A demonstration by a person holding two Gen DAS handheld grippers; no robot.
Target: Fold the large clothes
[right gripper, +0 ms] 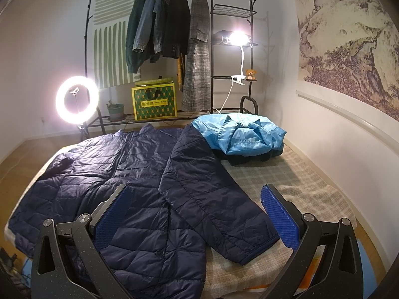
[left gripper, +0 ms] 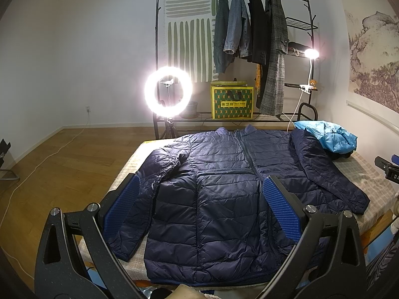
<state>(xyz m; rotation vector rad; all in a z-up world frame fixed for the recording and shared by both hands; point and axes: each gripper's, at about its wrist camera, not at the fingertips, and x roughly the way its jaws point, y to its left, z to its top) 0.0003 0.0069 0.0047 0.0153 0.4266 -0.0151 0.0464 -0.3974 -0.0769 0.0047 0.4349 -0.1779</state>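
Navy quilted puffer jacket (left gripper: 224, 186) lies spread face-up on the checked bed (left gripper: 369, 174), and it is the landmark: above its left half hangs the left hand-held gripper (left gripper: 204, 206), jaws spread and empty. Above its right sleeve hangs the right hand-held gripper (right gripper: 194, 214), likewise spread. Slick padding could slip from a shallow pinch, and the crumpled light-blue jacket (right gripper: 239, 134) at its right shoulder might snag.

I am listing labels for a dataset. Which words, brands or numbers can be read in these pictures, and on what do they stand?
Yellow box: a band of Chinese characters and small Latin words, too blurred to read.
Black device at the right edge: "DA", cut off.
Nothing else bears text.
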